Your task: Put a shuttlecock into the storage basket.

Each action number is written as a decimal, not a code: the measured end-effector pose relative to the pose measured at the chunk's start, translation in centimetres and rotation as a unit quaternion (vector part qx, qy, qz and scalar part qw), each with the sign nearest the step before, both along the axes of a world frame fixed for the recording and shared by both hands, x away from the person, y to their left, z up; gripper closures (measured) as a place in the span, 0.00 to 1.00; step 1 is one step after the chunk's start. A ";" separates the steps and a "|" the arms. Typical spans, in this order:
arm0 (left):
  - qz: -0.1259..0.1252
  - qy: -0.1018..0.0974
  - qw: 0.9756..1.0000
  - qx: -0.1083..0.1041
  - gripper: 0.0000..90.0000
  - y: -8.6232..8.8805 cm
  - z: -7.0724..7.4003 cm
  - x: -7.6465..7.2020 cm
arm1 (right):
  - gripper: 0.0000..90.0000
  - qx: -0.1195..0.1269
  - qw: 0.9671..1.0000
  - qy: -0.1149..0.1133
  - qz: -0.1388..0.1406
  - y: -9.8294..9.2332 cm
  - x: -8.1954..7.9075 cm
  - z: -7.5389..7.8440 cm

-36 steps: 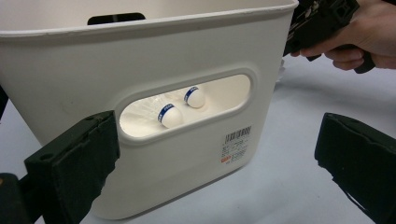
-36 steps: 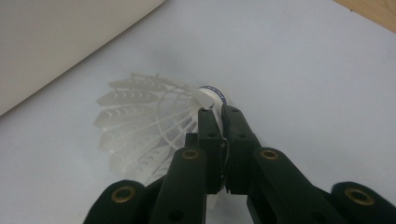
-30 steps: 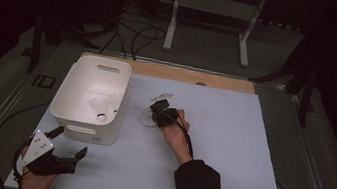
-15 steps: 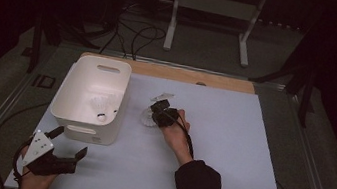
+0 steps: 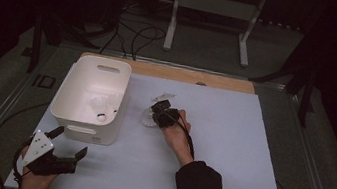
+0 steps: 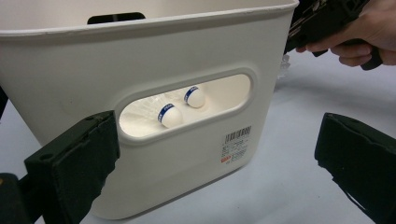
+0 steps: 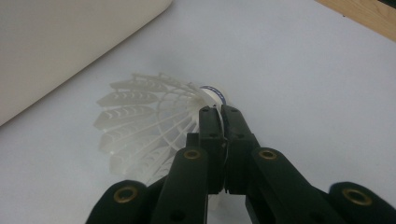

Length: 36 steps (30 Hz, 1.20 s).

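Observation:
My right gripper (image 7: 220, 111) is shut on a white feathered shuttlecock (image 7: 140, 126), its jaws pinching the skirt just below the cork. In the high view this gripper (image 5: 156, 111) and the shuttlecock (image 5: 147, 119) sit low over the white table cover, just right of a white plastic bin (image 5: 72, 91). Two more shuttlecocks (image 5: 102, 107) lie inside the bin; their corks (image 6: 170, 115) show through its handle cutout. My left gripper (image 5: 71, 141) rests open near the table's front left corner. Its jaws stand wide apart and face the bin's near wall (image 6: 187, 60) with nothing between them.
A wooden strip (image 5: 169, 72) runs along the table's far edge. Cables and a white metal stand (image 5: 212, 10) are on the dark floor beyond. Bare white cover (image 5: 249, 152) stretches to the right of my right hand. A barcode label (image 6: 236, 142) is on the bin.

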<state>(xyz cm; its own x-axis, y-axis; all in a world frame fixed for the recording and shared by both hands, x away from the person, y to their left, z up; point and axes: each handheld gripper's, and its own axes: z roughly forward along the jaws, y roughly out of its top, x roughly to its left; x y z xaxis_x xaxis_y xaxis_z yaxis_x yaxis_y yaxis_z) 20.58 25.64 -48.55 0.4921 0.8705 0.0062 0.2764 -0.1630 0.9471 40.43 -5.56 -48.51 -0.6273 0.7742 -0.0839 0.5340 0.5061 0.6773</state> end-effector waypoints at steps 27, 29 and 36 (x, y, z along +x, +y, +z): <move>0.001 0.000 1.000 0.001 0.01 0.0 0.0 0.0 | 0.98 0.006 1.000 -0.013 0.001 -0.2 -0.6 0.9; 0.001 0.000 1.000 0.001 0.01 0.0 0.0 0.0 | 0.98 0.006 1.000 -0.016 0.001 -0.2 -0.6 1.0; 0.001 0.000 1.000 0.001 0.01 0.0 0.0 0.0 | 0.98 0.008 1.000 -0.021 0.005 -0.2 -0.8 1.3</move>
<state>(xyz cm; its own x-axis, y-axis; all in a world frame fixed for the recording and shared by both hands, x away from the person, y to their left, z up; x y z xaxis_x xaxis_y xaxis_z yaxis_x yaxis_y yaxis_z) 20.56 25.64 -48.54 0.4899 0.8717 0.0087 0.2770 -0.1651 0.9466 39.58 -5.77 -47.19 -0.6307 0.7697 -0.0985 0.5000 0.5002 0.7070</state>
